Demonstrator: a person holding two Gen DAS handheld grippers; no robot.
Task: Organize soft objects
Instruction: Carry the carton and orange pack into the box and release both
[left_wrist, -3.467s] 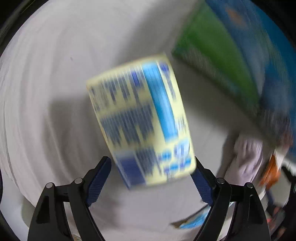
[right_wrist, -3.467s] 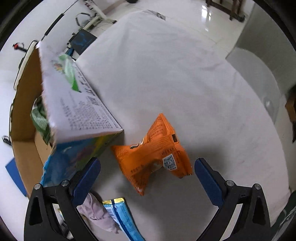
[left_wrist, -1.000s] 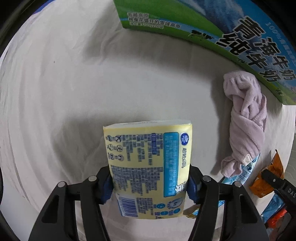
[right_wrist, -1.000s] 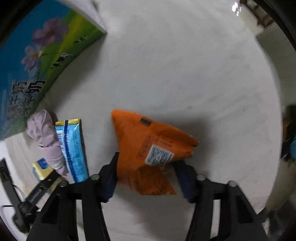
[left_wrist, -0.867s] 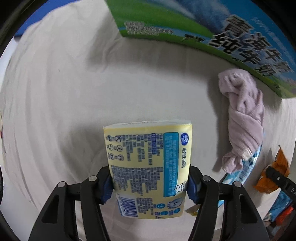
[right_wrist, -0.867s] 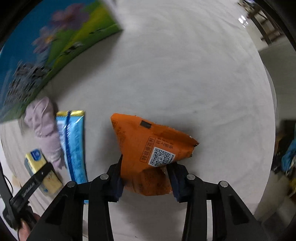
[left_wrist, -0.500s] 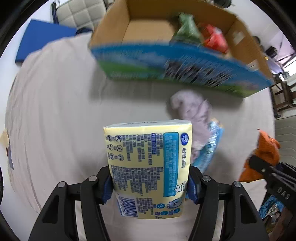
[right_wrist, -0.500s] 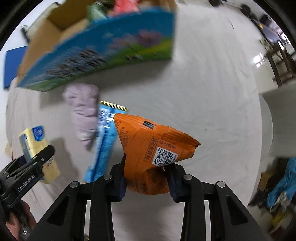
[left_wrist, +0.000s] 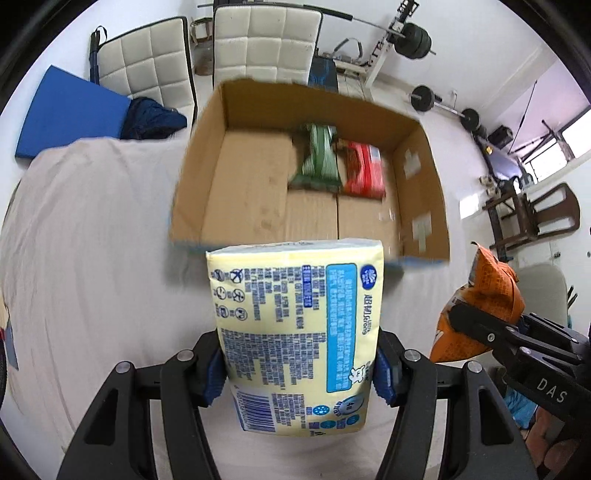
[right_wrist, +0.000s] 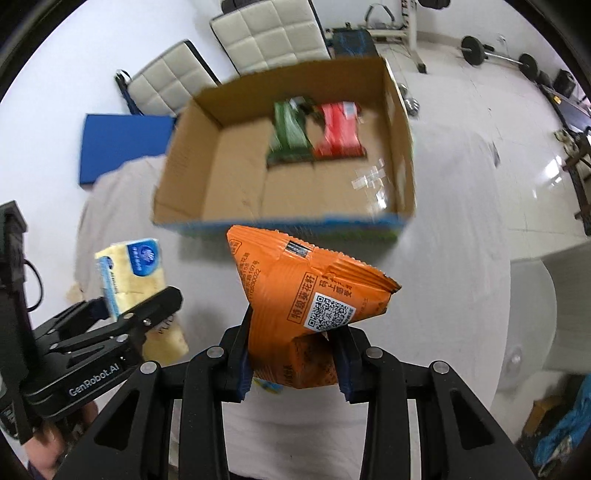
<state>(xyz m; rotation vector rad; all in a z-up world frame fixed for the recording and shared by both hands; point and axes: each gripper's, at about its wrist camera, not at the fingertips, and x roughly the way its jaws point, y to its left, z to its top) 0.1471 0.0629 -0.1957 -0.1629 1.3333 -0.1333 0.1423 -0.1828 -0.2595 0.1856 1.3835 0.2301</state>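
Left tool (left_wrist: 301, 369) grips a yellow tissue pack (left_wrist: 295, 332) and right tool (right_wrist: 293, 363) clamps an orange snack bag (right_wrist: 306, 310), both held just short of the open cardboard box (left_wrist: 421, 206).

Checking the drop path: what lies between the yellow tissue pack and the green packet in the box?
Left wrist view: the cardboard box's near wall, then bare box floor, separate the tissue pack from the green packet.

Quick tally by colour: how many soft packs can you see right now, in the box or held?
Yellow tissue pack, held in the left hand-held gripper: 1
Orange snack bag, held in the right hand-held gripper: 1
Green pack, in the cardboard box: 1
Red pack, in the cardboard box: 1
Total: 4
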